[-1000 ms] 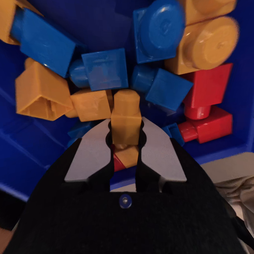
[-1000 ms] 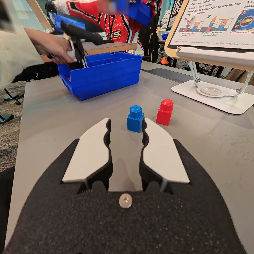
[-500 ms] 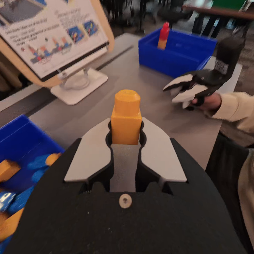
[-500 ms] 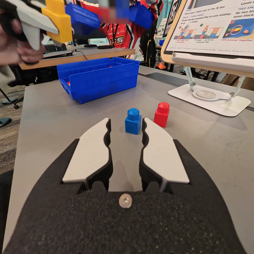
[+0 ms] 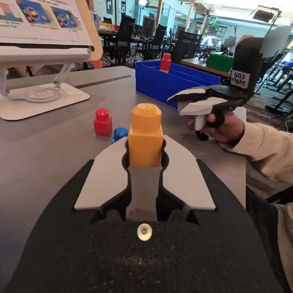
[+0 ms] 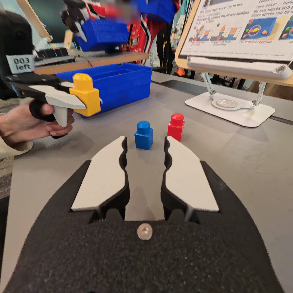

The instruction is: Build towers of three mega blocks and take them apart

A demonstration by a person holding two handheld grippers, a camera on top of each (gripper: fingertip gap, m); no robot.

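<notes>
**A:** Walk me across the right wrist view, left to right.

**B:** At nine o'clock I see my left gripper [image 6: 88, 101], clamped on a yellow block [image 6: 86, 96]; both pads press its sides and its stud points up. It hangs clear above the grey table [image 6: 237, 166]. Behind it, toward eleven o'clock, sits a blue bin [image 6: 126, 88] on the table.

**A:** And in the middle?

**B:** A blue block [image 6: 144, 136] stands upright on the table, stud up, just beyond the tips of my right gripper [image 6: 145, 139]. Its jaws are spread with nothing between the pads; the block sits ahead of them, untouched. At one o'clock from it stands a red block [image 6: 176, 127], upright, near but apart.

**A:** Far right?

**B:** A white stand [image 6: 229, 109] at two o'clock carries an instruction sheet [image 6: 237, 28].

**A:** The left wrist view?

**B:** The yellow block fills the centre; the red and blue blocks lie at ten o'clock of it, the blue one partly hidden by my finger. At one o'clock, a second blue bin [image 5: 174, 85] holds a red-topped tower [image 5: 165, 62].
</notes>
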